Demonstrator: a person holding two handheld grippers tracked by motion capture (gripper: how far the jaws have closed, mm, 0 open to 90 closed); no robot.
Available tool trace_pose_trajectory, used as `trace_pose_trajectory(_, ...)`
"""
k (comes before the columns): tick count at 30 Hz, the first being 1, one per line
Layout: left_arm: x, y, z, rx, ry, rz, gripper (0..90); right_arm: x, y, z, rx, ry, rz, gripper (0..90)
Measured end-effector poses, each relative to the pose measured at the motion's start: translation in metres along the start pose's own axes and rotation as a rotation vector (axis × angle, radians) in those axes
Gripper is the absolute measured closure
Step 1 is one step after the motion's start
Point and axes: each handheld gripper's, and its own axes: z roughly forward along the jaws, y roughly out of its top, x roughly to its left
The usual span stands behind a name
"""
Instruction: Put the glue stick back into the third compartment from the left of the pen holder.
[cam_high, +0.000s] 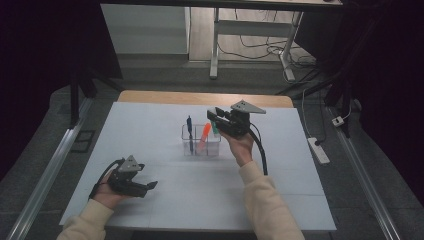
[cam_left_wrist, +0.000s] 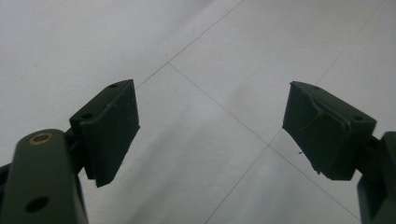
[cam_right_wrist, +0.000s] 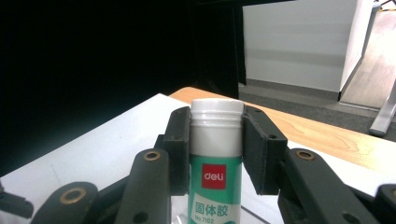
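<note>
Left hand-held gripper (cam_high: 150, 186) low near tabletop, jaws wide apart, holding nothing. Right hand-held gripper (cam_high: 214, 118) raised higher, farther forward, jaws squeezed on glue stick (cam_right_wrist: 216, 158). Both forearms in cream sleeves.

The high view looks forward and down from above the person's side, taking in the whole bench (cam_high: 150, 200), the floor past its far edge, and both claws from a distance. The left claw view sits very near the bench top (cam_left_wrist: 224, 56), facing steeply down between its own jaws at plain white sheet with thin seams. The right claw view faces level, toward the bench's far edge, close behind a glue stick (cam_right_wrist: 216, 158), with dark room and a white cabinet (cam_right_wrist: 299, 42) beyond. All views share the white bench top.
</note>
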Motion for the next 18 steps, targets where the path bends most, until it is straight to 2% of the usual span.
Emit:
trace_pose_trajectory(8,0.0005,-0.0009,-0.0006,0.0,0.001,-0.002,18.2,-0.001,-0.0057,0.0086,-0.013,-0.001,-0.003,64.3)
trace_pose_trajectory(18,0.0006,-0.0011,-0.0001,0.005,0.003,-0.001,18.2,-0.0024,-0.0077,0.0108,-0.009,0.007,0.006,64.0)
